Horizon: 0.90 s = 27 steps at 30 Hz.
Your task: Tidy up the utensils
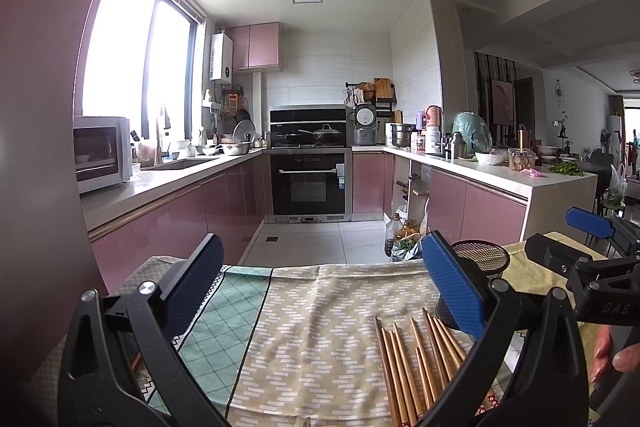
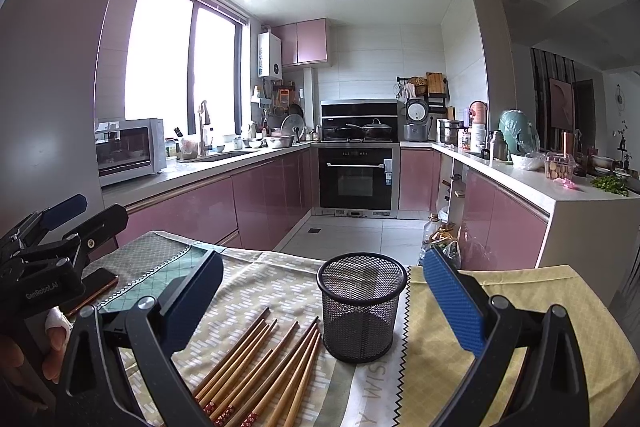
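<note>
Both grippers, left gripper (image 1: 320, 291) and right gripper (image 2: 324, 303), are gaping wide, holding nothing. Right view alone is showing the mesh cup (image 2: 362, 307) whole at centre, beside the chopsticks (image 2: 264, 367) at lower centre.

Near the table's front edge lies a loose fan of wooden chopsticks (image 2: 264, 367) — about nine, though the frame's bottom cuts some off. One black mesh holder (image 2: 362, 307) stands just beside them — and one dark phone (image 2: 98, 285) near the left edge.

cloth-covered table (image 2: 280, 279) bearing chopsticks (image 2: 260, 367), mesh cup (image 2: 362, 311).
</note>
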Each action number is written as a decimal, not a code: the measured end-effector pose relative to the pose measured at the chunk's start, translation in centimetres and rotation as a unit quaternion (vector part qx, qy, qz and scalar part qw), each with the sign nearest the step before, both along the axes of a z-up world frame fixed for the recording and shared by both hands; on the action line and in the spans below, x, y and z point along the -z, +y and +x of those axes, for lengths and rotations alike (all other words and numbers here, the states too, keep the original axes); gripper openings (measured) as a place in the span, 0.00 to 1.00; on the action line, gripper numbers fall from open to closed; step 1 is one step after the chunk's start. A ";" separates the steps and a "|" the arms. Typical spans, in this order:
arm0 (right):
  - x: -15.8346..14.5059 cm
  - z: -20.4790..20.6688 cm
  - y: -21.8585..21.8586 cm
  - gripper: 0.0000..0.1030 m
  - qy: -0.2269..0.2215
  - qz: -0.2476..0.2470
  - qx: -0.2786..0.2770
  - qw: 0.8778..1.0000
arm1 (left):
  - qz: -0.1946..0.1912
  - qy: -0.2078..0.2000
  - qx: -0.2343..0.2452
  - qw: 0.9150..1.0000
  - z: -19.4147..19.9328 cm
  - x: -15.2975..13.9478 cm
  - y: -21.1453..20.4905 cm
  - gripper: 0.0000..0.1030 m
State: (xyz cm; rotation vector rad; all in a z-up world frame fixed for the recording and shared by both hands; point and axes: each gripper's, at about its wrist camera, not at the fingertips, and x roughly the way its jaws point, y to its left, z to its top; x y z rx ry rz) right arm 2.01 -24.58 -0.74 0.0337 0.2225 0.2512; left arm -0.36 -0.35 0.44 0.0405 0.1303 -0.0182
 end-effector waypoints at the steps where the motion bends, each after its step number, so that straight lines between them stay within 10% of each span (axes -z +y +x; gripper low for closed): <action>1: 0.0 0.0 0.0 0.94 0.001 0.000 0.000 1.000 | -0.001 0.001 0.001 1.000 0.1 0.0 0.2 0.95; 21: 0.6 0.2 0.0 0.94 0.020 -0.010 -0.012 1.000 | -0.002 0.030 0.010 0.999 1.0 0.7 0.4 0.95; 27: 2.9 1.4 1.1 0.94 0.106 -0.042 -0.062 0.992 | 0.038 0.106 0.042 0.993 3.0 2.5 -0.2 0.95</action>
